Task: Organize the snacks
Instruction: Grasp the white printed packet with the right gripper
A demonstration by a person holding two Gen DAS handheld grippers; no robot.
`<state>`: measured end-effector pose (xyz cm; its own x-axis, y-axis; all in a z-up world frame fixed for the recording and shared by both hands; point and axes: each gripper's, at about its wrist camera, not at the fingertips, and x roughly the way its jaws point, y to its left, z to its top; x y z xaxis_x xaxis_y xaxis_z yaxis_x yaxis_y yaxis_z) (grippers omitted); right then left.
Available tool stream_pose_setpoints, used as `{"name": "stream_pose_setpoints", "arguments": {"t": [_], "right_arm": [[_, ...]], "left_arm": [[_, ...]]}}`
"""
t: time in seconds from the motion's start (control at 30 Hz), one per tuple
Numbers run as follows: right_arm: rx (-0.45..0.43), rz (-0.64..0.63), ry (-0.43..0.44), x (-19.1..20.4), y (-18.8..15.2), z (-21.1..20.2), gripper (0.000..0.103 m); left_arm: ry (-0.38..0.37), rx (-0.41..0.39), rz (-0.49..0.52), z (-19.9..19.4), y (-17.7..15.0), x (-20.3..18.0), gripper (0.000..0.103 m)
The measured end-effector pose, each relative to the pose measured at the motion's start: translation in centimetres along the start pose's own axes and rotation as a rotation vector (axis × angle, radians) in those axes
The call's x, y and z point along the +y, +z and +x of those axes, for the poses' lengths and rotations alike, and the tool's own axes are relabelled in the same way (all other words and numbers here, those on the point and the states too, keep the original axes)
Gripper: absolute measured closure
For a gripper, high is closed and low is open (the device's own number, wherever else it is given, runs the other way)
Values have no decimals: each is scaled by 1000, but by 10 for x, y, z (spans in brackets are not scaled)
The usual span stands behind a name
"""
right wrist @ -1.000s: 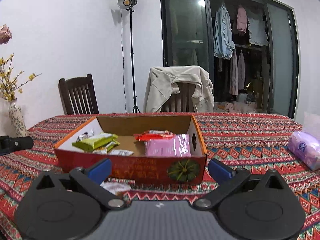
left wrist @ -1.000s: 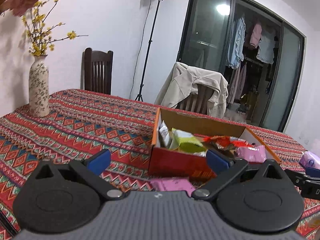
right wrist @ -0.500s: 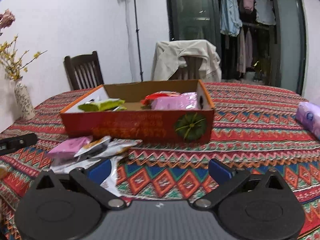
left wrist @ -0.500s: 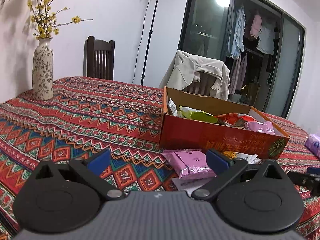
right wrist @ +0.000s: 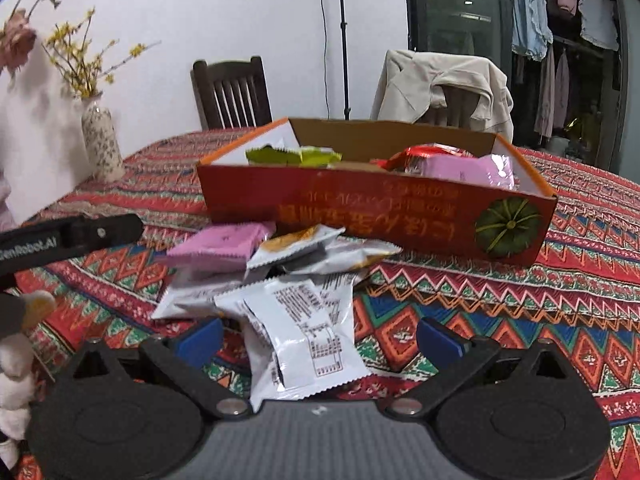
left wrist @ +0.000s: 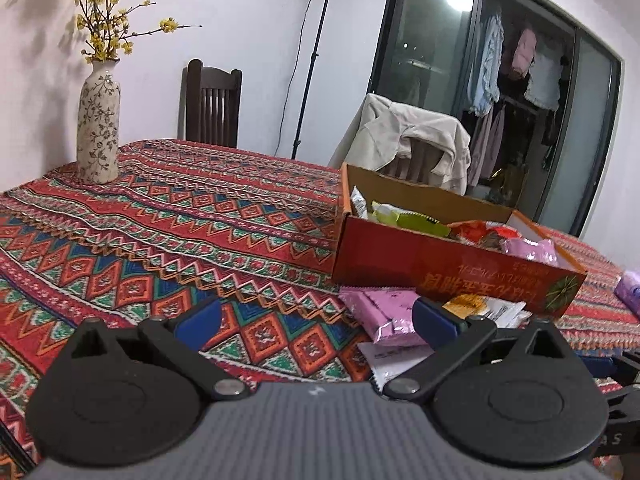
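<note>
right claw [right wrist: 318, 338] is wide open with the white snack packet [right wrist: 308, 332] lying lengthwise right between its fingers, way nearer than the open left claw [left wrist: 318, 320]

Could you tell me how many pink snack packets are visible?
2: one pink packet on the tablecloth in front of the box, another pink packet inside it at the right end; others may be hidden.

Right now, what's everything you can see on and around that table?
cardboard box: one, red-orange, mid-table, holding green, red and pink snack packets
loose snack packets: several, pink, white and yellow, piled before the box
tablecloth: one, red patterned, covering the table
vase: one, white floral, far left, yellow flowers
wooden chair: one, dark, behind the table
jacket: one, beige, draped over a second chair
light stand: one, black, by the wall
left gripper: open
right gripper: open, over a white packet
</note>
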<state>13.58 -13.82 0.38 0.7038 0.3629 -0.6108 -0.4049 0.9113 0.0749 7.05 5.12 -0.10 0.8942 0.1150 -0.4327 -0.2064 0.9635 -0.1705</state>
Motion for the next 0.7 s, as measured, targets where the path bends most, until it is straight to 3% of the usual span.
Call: {"name": "stream_pose_setpoints", "arguments": {"t": [0.1,0.27,0.37,0.7], "right_arm": [[3,4,15,0,-1,2,12],[12,7,45,-1,-2,2,43],[-15,20,46,-3,-3,-4,50],[-119,61,18,-24,3,-33,51]], "left_arm": [[-2,-3,12,-6,-1,2,0],[2,9,4,-3,-3,5,0],[7,17,9,0,-5,4,0],[13,32,14,3,-7,3,0]]}}
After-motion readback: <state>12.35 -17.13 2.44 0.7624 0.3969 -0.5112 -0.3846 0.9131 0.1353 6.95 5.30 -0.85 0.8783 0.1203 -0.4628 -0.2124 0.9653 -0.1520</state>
